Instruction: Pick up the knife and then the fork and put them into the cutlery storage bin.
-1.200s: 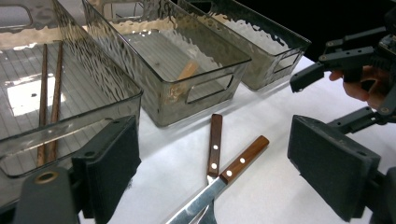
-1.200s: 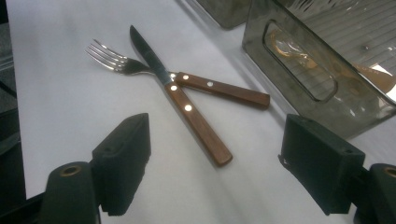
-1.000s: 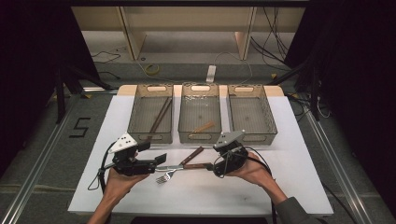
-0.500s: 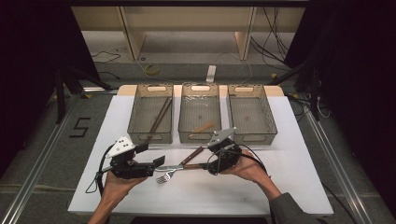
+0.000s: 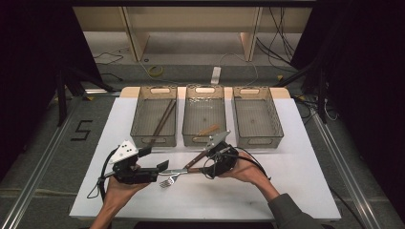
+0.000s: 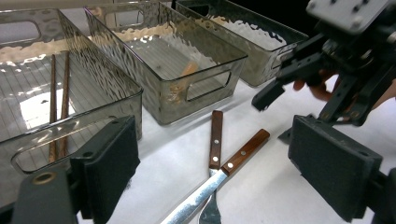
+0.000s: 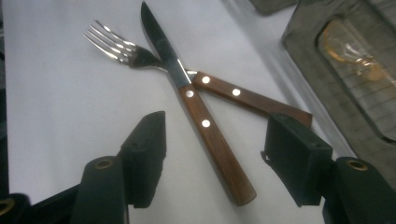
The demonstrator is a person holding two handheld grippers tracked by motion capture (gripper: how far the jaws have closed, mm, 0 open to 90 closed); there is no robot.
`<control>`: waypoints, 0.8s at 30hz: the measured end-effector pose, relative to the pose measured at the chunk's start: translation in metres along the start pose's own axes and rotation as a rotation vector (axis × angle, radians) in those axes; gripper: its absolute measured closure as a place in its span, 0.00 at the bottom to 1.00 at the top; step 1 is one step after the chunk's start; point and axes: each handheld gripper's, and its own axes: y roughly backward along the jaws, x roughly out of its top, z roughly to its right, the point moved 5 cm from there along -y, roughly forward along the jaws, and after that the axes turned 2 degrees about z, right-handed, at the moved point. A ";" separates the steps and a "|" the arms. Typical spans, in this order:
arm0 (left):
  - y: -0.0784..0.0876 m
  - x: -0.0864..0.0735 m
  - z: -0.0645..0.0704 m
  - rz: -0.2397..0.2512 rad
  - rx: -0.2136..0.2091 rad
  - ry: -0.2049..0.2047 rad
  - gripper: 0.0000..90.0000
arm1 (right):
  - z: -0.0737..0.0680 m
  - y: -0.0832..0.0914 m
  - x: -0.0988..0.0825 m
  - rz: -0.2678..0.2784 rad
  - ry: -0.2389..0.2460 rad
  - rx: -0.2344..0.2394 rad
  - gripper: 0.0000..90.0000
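A wood-handled knife lies across a wood-handled fork on the white table, between my two grippers. My right gripper points down at the knife's handle, which sits between its pads untouched. Its jaws have just been closing and are still open. In the high view the right gripper is over the handles, with the knife and the fork to its left. My left gripper rests open at the left, aimed at the knife and the fork. The left gripper has nothing between its pads.
Three clear bins stand in a row behind the cutlery. The left bin holds two brown chopsticks. In the middle bin lies a small wooden piece. Nothing shows in the right bin. The floor drops away past the table's edges.
My right gripper has moved left and a little down, over the knife's handle. The left gripper has stayed where it was.
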 end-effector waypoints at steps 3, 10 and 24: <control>0.000 0.000 0.000 0.003 0.003 -0.002 0.17 | -0.002 -0.008 0.000 -0.034 0.007 0.013 0.48; 0.002 0.001 -0.001 0.013 0.008 -0.006 0.17 | -0.001 -0.026 0.002 -0.085 0.005 0.012 0.54; 0.003 0.001 0.000 0.014 0.003 -0.010 0.17 | -0.003 -0.045 0.010 -0.184 0.020 0.019 0.64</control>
